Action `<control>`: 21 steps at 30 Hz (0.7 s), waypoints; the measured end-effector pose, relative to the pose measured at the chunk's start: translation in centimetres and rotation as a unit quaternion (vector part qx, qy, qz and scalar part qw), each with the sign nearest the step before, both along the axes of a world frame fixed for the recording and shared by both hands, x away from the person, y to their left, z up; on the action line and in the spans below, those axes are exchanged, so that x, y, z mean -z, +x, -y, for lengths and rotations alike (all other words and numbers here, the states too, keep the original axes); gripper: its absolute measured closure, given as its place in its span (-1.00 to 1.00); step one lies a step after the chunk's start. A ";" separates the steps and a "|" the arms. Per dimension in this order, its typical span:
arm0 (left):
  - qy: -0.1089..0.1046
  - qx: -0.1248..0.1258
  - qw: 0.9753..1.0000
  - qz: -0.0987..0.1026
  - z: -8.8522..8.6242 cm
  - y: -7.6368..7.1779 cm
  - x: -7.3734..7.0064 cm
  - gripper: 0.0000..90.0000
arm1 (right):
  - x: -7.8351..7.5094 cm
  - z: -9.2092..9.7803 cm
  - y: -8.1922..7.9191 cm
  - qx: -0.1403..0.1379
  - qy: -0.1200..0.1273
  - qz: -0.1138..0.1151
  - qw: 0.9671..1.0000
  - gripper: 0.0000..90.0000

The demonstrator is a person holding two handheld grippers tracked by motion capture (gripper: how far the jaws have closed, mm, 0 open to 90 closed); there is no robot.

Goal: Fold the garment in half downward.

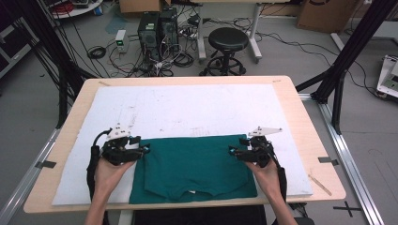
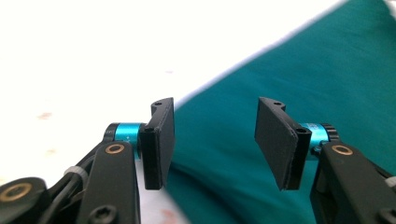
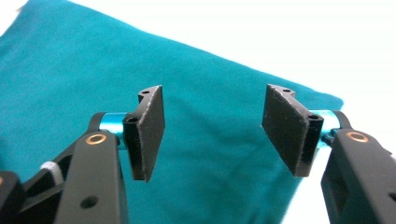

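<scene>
Forearms come in from the near edge of the bench [image 1: 300, 122], each hand carrying a claw toward the green shirt [image 1: 195, 166], which I'll use as the reference for everything else. It lies on the white foam sheet [image 1: 187, 110] at the near middle of the bench, folded into a rough rectangle, its neckline and small white label at the near hem. The cloth is deep teal, soft-looking, mostly flat with a few shallow creases.

At the shirt's far left corner sits the left claw [image 1: 145, 149], released, its jaws well apart. In the left gripper view, that claw [image 2: 215, 140] straddles the shirt's edge, one pad over foam, the other over cloth. At the shirt's far right corner sits the right claw [image 1: 232, 151], also released; in the right gripper view, it [image 3: 212, 133] hangs over the cloth with the corner just beyond.

This looks like the start of another fold. To do it well, I'd say each claw should come low at its corner, slip one pad beneath every layer, close fully, then lift both corners level and together so the fold line stays straight.
</scene>
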State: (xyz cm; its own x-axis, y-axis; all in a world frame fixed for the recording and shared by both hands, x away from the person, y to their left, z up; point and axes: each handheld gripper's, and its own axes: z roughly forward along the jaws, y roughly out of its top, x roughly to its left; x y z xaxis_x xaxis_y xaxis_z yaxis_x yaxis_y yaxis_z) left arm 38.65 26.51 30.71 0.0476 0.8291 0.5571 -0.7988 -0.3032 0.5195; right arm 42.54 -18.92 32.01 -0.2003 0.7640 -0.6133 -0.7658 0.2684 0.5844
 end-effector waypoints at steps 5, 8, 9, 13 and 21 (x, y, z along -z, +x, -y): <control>-0.034 0.021 0.999 -0.031 -1.8 1.3 -2.6 0.08 | -1.0 0.7 0.4 -0.004 0.023 -0.006 1.000 -0.13; -0.038 0.029 0.998 -0.042 -2.2 2.0 -3.3 0.09 | -1.1 0.6 0.5 0.003 0.021 -0.009 1.000 -0.13; -0.037 0.023 0.998 -0.044 -2.0 2.2 -3.4 0.09 | -1.2 0.5 0.6 0.004 0.022 -0.007 1.000 -0.14; -0.039 -0.012 0.998 -0.047 -1.4 2.7 -3.6 0.11 | -1.4 0.5 0.7 0.007 0.027 -0.010 1.000 -0.17; -0.027 -0.028 0.997 -0.066 -1.2 4.0 -3.8 0.25 | -2.0 1.8 0.8 -0.014 0.048 -0.018 0.999 -0.18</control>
